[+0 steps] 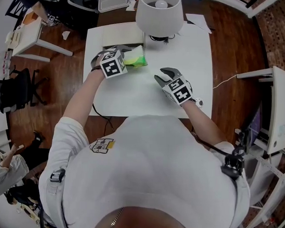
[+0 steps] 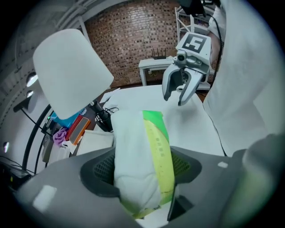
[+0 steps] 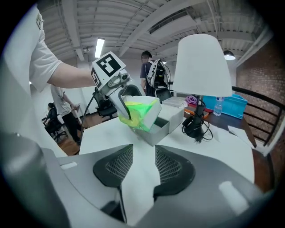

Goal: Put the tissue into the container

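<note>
A green and white tissue pack (image 2: 140,156) sits between the pads of my left gripper (image 2: 141,173), which is shut on it. In the head view the left gripper (image 1: 127,53) holds the pack (image 1: 136,58) just above the table, right beside the open white box container (image 1: 122,38). The right gripper view shows the pack (image 3: 138,111) tilted over the container's (image 3: 168,121) open end. My right gripper (image 1: 162,75) hovers over the middle of the table, open with nothing between its pads (image 3: 116,167).
A white lamp (image 1: 160,13) with a black base and cable (image 3: 196,127) stands at the back of the white table (image 1: 147,99), right of the container. Cluttered trays and desks lie beyond. People stand in the background.
</note>
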